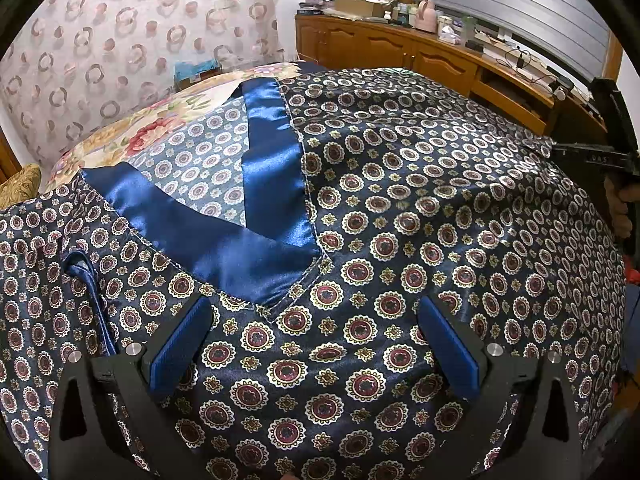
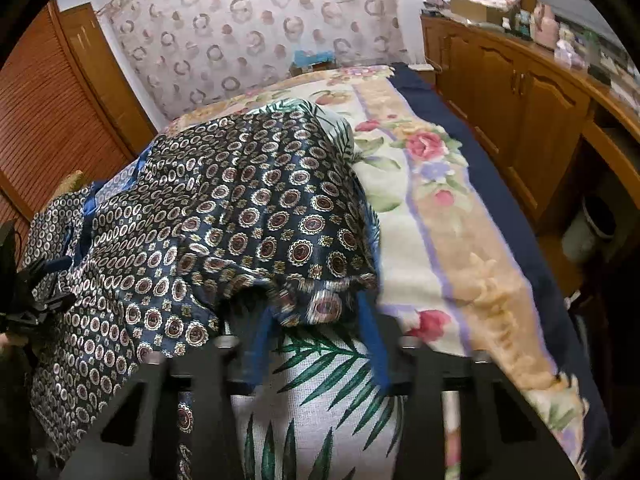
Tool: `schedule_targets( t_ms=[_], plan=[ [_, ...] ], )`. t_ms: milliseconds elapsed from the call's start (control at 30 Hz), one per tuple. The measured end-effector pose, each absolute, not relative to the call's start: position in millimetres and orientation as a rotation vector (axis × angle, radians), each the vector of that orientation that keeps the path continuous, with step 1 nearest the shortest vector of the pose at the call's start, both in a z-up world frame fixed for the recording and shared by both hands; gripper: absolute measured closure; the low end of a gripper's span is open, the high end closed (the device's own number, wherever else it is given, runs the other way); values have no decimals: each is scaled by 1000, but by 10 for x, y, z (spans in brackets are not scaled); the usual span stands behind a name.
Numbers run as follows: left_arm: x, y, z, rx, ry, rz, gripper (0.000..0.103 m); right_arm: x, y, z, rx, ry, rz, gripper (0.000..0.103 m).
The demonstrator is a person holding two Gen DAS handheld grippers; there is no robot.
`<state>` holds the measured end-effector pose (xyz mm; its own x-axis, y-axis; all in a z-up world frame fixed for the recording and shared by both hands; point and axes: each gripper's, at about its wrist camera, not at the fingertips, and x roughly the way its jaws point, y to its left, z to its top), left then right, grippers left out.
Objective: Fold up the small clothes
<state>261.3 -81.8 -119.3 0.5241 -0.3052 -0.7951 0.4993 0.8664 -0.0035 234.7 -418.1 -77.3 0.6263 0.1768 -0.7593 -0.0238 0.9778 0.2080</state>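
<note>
Floral bedspread (image 2: 472, 240) under patterned satin garment (image 1: 400, 240), wooden cabinets (image 2: 520, 112) alongside.

Ring-patterned curtain (image 1: 132, 40) behind a floral-covered bed (image 2: 460, 216), wooden cabinets (image 1: 400, 46) alongside

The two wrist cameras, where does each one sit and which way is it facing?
Left wrist: on the left claw, looking along its open blue pads across the patterned silk garment toward the wooden cabinets; the right claw shows at the right edge.
Right wrist: on the right claw, facing the garment's edge, a leaf-print cloth and the floral bedspread.
Shared: garment, bedspread, circle-print curtain.
</note>
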Motion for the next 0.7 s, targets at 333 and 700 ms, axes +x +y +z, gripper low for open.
schedule_targets(
  t_ms=[333,700],
  plan=[
    [2494,-636,-939,150,743,-457,0,2352,-3668,-176,-25,688,92,97],
    [2430,-454,-852,101,679,-460,0,2470,-2525,-231,-180,709,353,76]
  ],
)
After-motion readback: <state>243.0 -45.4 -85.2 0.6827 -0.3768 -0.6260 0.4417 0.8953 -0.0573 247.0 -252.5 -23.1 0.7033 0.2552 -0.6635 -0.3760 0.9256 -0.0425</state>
